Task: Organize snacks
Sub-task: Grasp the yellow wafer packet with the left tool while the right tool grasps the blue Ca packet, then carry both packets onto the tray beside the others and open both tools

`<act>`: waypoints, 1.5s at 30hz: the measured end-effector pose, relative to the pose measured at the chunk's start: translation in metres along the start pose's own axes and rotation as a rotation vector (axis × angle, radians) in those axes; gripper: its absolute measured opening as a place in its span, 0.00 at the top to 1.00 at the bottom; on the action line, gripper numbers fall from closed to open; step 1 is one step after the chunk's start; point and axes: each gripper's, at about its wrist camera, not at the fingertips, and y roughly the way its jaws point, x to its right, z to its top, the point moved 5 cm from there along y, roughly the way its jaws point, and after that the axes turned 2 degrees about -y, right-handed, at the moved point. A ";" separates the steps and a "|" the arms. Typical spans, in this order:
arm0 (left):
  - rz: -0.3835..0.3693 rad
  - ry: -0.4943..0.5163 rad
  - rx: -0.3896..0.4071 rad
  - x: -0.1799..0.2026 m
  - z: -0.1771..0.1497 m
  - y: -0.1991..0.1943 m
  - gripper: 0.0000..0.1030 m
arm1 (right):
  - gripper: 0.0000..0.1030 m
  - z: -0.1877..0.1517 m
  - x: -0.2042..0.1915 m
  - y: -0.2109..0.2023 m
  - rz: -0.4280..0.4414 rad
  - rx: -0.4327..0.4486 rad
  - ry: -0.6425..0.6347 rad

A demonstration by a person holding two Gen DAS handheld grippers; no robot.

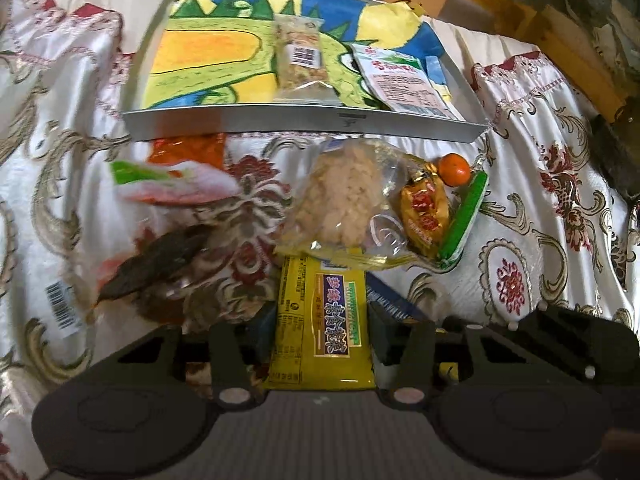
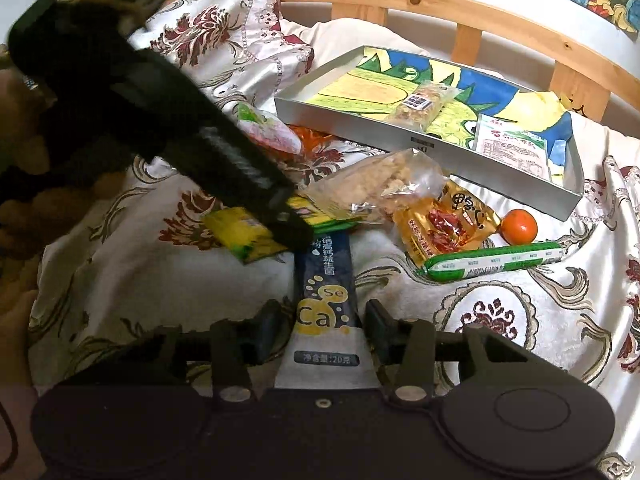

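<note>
Snacks: two packets lie in tray (image 2: 352, 126), most remain loose on bed; left hand-held gripper (image 1: 320, 334) straddles yellow packet (image 1: 322, 328), right hand-held gripper (image 2: 322, 326) straddles dark sachet (image 2: 324, 300), contact unclear.

The left gripper (image 1: 320, 336) straddles a yellow foil snack packet (image 1: 320, 332) lying on the white floral satin bedspread (image 1: 540, 208); its pads seem to touch the packet's edges. Beyond lie a clear bag of pale puffed crackers (image 1: 344, 200), a small orange fruit (image 1: 454, 169) and a shallow silver tray (image 1: 304, 124).
</note>
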 end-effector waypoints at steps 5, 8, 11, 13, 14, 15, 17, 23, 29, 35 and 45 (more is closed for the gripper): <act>0.016 -0.021 0.008 -0.014 -0.008 -0.006 0.50 | 0.53 0.002 0.000 0.005 0.007 0.009 -0.012; 0.017 -0.031 0.012 -0.016 -0.009 -0.005 0.49 | 0.59 0.002 -0.003 0.006 0.007 0.010 -0.033; 0.023 -0.027 0.011 -0.015 -0.006 -0.001 0.46 | 0.60 0.003 -0.005 0.005 0.005 0.011 -0.035; 0.032 -0.021 0.014 -0.014 -0.004 0.003 0.46 | 0.61 0.003 -0.003 0.005 0.011 0.011 -0.018; 0.034 -0.019 0.016 -0.013 -0.003 0.004 0.46 | 0.62 0.003 -0.001 0.004 0.012 0.012 -0.010; 0.034 -0.016 0.019 -0.013 -0.004 0.004 0.46 | 0.63 0.002 -0.002 0.003 0.012 0.014 -0.008; 0.041 -0.004 0.025 -0.013 -0.005 0.002 0.49 | 0.65 0.002 -0.003 0.002 0.002 0.019 -0.019; 0.038 -0.028 0.022 -0.014 -0.014 -0.010 0.49 | 0.68 -0.002 -0.022 -0.005 -0.084 0.039 -0.180; 0.029 -0.040 0.060 -0.013 -0.019 -0.032 0.50 | 0.69 -0.008 -0.038 -0.013 -0.154 0.069 -0.311; 0.039 -0.047 0.132 -0.013 -0.017 -0.057 0.49 | 0.69 -0.010 -0.047 -0.021 -0.173 0.112 -0.378; 0.065 -0.109 0.232 -0.024 0.009 -0.080 0.49 | 0.69 0.000 -0.053 -0.043 -0.189 0.238 -0.410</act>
